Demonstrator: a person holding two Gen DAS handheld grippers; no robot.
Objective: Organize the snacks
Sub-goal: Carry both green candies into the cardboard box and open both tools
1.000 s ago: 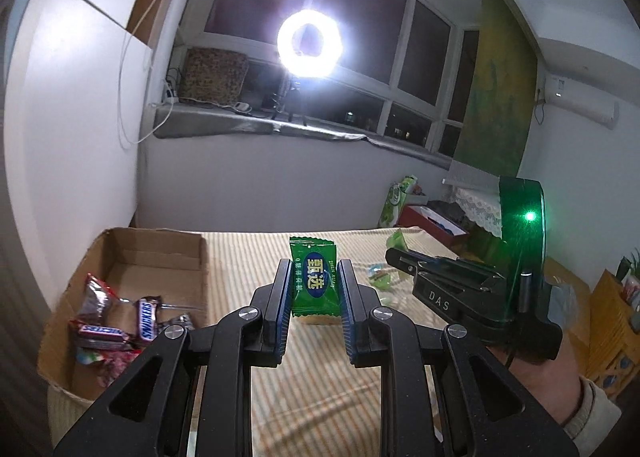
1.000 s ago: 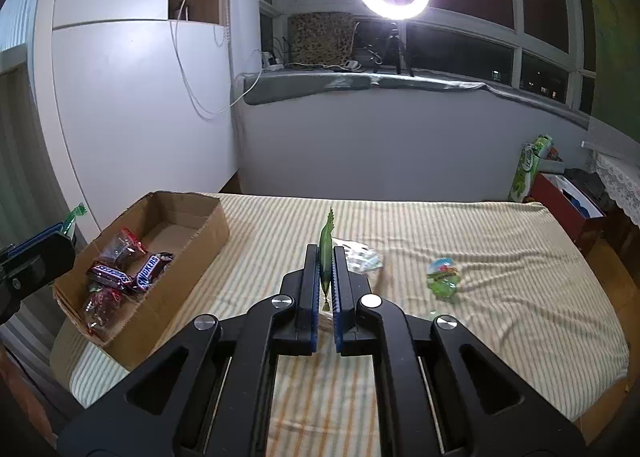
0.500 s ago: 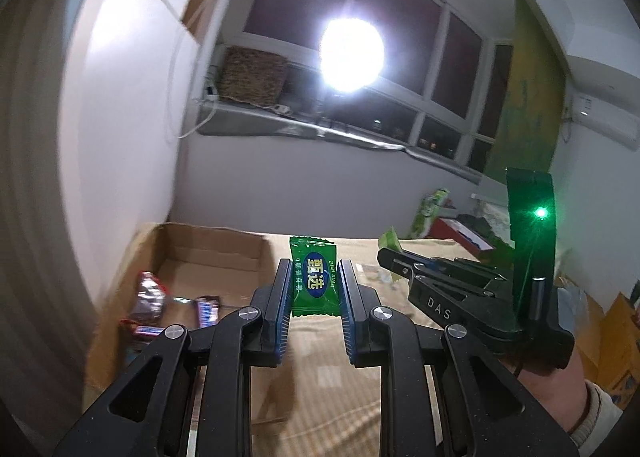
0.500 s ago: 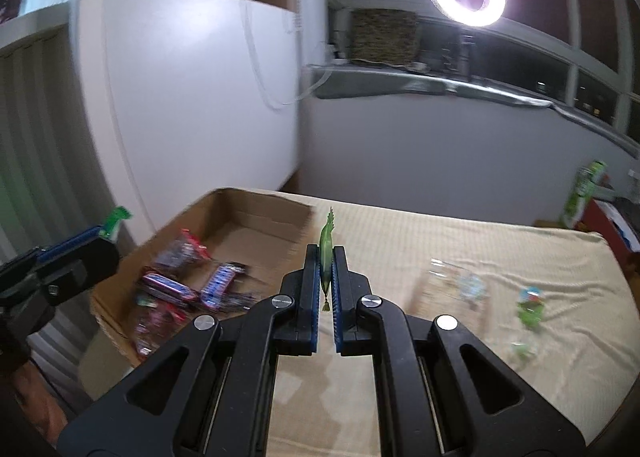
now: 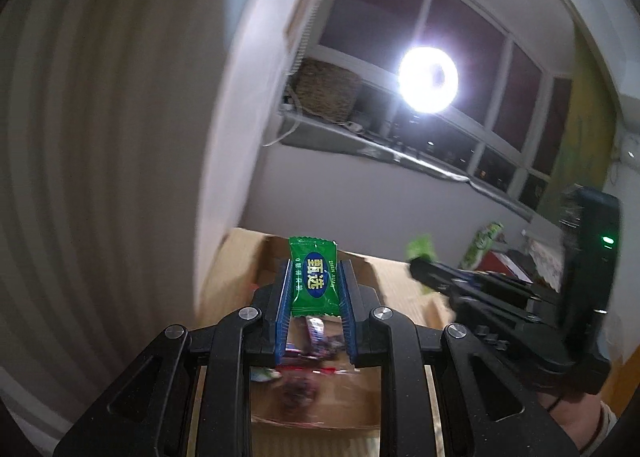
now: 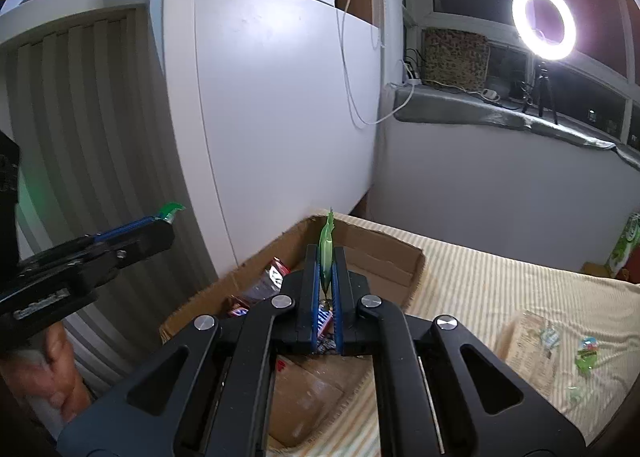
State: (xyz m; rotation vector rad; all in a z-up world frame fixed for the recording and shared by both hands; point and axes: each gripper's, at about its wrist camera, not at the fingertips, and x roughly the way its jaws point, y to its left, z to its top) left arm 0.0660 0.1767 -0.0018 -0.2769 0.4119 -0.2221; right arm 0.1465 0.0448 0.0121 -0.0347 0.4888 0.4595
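Observation:
My left gripper (image 5: 314,273) is shut on a green candy packet (image 5: 313,283) and holds it above the cardboard box (image 5: 362,265), which has wrapped chocolate bars (image 5: 320,333) inside. My right gripper (image 6: 326,253) is shut on a second green candy packet (image 6: 326,245), seen edge-on, above the same box (image 6: 384,253). Red and blue bars (image 6: 276,275) lie in the box below it. The right gripper shows in the left wrist view (image 5: 424,269), and the left gripper shows in the right wrist view (image 6: 160,223).
The box sits at the left end of a striped bed cover (image 6: 500,289), against a white wardrobe (image 6: 280,117). More small snacks (image 6: 588,349) and a flat packet (image 6: 532,341) lie on the cover to the right. A ring light (image 6: 544,21) stands on the sill.
Both grippers have swung left with their green packets, from over the bed cover to over the cardboard box. Neither grip has changed.

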